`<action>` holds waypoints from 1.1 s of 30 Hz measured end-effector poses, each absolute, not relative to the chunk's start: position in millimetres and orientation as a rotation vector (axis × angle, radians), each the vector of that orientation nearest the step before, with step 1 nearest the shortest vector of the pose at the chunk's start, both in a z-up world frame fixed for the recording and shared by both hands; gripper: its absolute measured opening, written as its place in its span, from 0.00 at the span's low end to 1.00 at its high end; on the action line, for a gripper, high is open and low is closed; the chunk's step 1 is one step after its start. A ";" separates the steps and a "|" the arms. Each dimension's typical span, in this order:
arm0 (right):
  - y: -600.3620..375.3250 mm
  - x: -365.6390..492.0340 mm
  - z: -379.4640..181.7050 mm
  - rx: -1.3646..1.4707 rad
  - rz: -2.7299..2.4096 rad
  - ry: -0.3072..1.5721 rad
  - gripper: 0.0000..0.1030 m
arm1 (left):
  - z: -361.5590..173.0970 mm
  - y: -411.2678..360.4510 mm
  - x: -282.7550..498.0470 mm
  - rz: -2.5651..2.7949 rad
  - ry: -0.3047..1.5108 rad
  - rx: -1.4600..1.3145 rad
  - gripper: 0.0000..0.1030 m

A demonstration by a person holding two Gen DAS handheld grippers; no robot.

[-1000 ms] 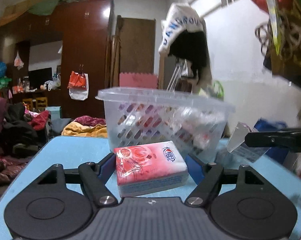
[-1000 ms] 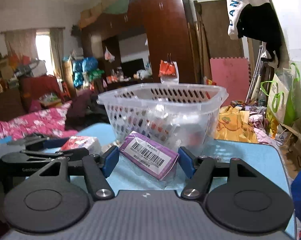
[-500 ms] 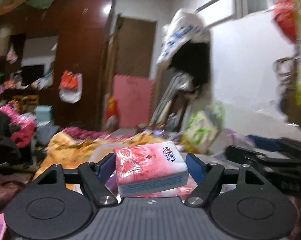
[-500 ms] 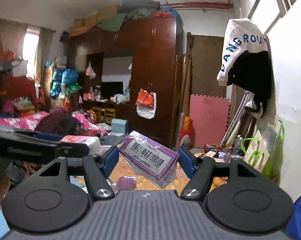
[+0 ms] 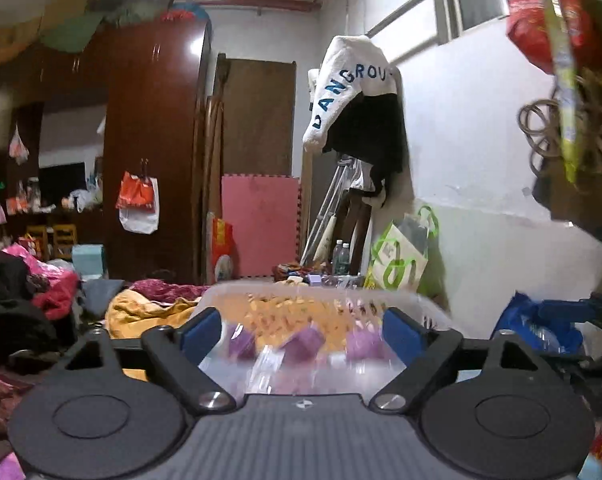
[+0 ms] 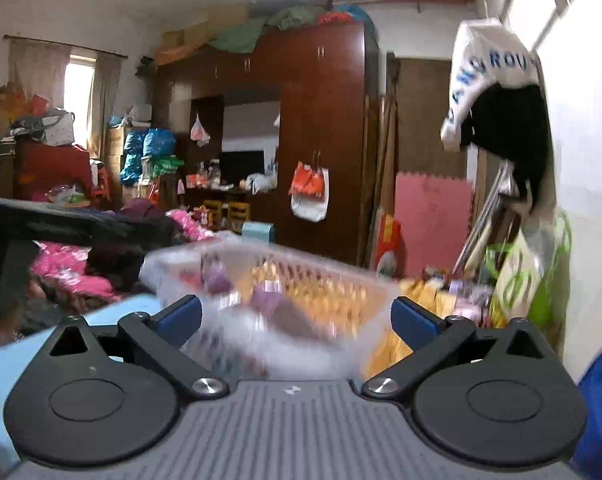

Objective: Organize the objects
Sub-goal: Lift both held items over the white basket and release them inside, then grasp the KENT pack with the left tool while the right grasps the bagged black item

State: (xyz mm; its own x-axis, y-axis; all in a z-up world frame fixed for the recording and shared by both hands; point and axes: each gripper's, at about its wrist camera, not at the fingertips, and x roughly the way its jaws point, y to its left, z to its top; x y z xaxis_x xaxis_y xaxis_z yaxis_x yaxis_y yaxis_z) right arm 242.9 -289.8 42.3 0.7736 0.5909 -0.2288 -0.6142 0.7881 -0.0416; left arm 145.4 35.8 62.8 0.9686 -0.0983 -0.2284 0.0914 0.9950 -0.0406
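Note:
A clear plastic basket (image 5: 421, 308) sits just ahead and below my left gripper (image 5: 303, 330), blurred by motion. Purple packs (image 5: 307, 340) lie inside it. My left gripper is open and empty, its blue pads (image 5: 199, 334) wide apart over the basket. In the right wrist view the same basket (image 6: 365, 280) lies in front of my right gripper (image 6: 297, 318), which is also open and empty. A purple pack (image 6: 267, 300) shows inside. The pink tissue pack is not clearly visible.
The basket stands on a light blue table (image 6: 5, 368). The left gripper's arm (image 6: 61, 224) crosses the left of the right view. A blue bag (image 5: 537, 320) lies at right. Wardrobe (image 5: 153, 152), white wall and clutter stand behind.
Both grippers opened and let go of their packs: the pink tissue pack left the left one, the purple pack left the right one. Both views now dip toward the basket.

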 end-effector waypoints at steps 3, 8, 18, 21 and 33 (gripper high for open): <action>-296.9 259.5 10.5 -0.119 0.605 0.321 1.00 | 39.4 37.5 134.4 -0.096 0.321 0.024 0.91; -284.3 313.5 -23.3 -0.061 0.592 0.559 1.00 | -1.6 52.2 173.2 -0.071 0.511 0.015 0.88; -255.9 327.0 -42.4 -0.081 0.607 0.617 1.00 | -37.6 52.0 205.5 -0.015 0.655 0.047 0.63; -265.3 322.3 -48.6 -0.076 0.610 0.619 1.00 | -43.8 47.7 209.8 0.010 0.692 0.072 0.50; -274.5 314.4 -59.5 -0.076 0.610 0.598 0.77 | -42.6 35.9 192.2 0.006 0.641 0.107 0.40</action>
